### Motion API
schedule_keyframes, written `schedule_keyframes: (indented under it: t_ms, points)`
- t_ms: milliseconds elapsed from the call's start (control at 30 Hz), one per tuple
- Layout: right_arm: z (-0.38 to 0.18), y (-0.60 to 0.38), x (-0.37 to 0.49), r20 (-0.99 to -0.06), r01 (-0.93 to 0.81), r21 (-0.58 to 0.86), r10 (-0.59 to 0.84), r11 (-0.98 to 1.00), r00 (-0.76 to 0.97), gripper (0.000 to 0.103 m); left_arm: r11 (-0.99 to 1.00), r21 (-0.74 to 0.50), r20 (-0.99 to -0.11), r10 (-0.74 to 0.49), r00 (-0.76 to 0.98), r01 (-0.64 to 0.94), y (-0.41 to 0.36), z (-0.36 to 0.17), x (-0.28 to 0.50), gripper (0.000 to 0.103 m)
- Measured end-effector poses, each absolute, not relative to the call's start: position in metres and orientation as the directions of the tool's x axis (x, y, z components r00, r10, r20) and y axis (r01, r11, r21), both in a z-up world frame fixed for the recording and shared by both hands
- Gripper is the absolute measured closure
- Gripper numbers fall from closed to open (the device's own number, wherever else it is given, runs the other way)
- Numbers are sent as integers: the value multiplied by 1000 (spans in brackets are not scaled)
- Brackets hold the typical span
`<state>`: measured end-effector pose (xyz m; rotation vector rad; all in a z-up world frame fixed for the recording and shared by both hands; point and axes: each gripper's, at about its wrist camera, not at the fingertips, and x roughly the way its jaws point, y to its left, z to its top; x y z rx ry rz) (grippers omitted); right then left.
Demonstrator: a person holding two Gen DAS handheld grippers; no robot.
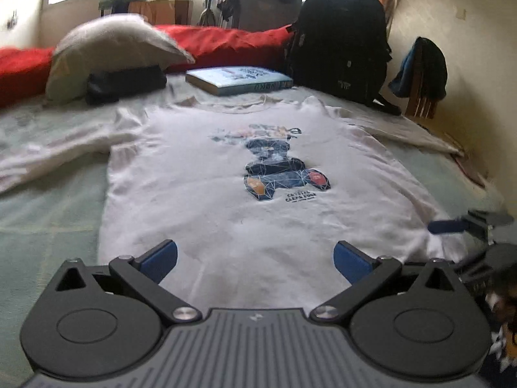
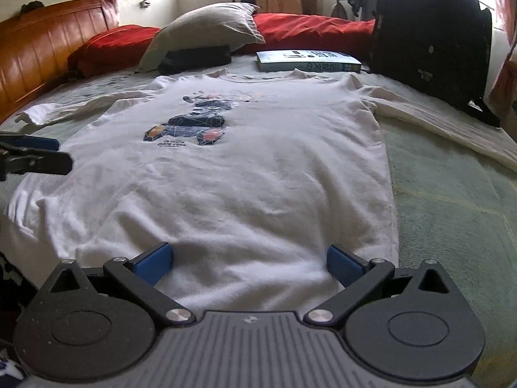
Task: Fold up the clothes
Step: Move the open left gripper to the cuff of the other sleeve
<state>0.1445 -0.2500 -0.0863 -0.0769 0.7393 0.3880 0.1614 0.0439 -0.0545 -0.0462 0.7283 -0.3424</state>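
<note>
A white long-sleeved cotton T-shirt (image 1: 258, 200) with a dark blue geometric bear print (image 1: 281, 168) is spread flat, front up, on a pale green bedsheet (image 1: 48, 213), its sleeves laid out to either side and its collar turned towards the far end of the bed. The black left gripper with blue pads (image 1: 255, 258) is held over the shirt's near hem with its jaws spread wide; nothing is gripped between them. The matching right gripper (image 2: 248, 260) is likewise held above the hem, jaws fully apart and empty. Beyond the collar, a light blue hardback book (image 1: 239, 79) is seen lying flat, with a grey pillow (image 1: 113, 51), a red blanket (image 1: 226, 40) and a black backpack (image 1: 339, 42) close by.
</note>
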Motion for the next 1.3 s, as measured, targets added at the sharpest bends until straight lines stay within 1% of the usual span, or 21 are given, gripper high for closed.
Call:
schedule_keyframes:
  t_ms: [67,167,233,300,400,467,633,733,867,1000,1300]
  points:
    - [-84,-250,145,-677,-360,74,312,930,667,0,944,-149,-664,-316,678,295,43,-65,161,1]
    - [-81,-249,145,-688,-344,87,306,935,658,0,936,-72,-654,-305,693,343,42,-73,147,1]
    - [-78,-247,146,-692,-343,100,313,934,650,0,932,-60,-654,-307,691,358,52,-66,142,1]
    - [-74,-244,147,-687,-347,112,325,931,650,0,942,-64,-640,-293,710,331,72,-56,141,1]
    - [-67,-235,151,-673,-354,133,346,926,653,0,969,-31,-610,-214,763,247,113,-40,148,1]
    - [-61,-228,154,-664,-361,152,366,920,652,0,986,-5,-598,-134,790,164,146,-33,156,1]
    - [-51,-207,162,-648,-382,191,409,904,643,0,999,11,-588,36,808,-37,234,-37,170,1]
    - [-50,-191,166,-654,-399,183,414,899,633,0,992,-26,-601,82,795,-121,279,-51,178,1]
    - [-51,-171,172,-667,-416,161,410,895,622,0,978,-107,-615,78,785,-181,321,-72,189,1]
    - [-53,-154,181,-684,-421,149,401,895,610,0,971,-153,-593,58,803,-184,343,-85,203,1]
    - [-60,-129,194,-711,-434,121,383,893,590,0,938,-279,-559,17,829,-208,388,-79,255,1]
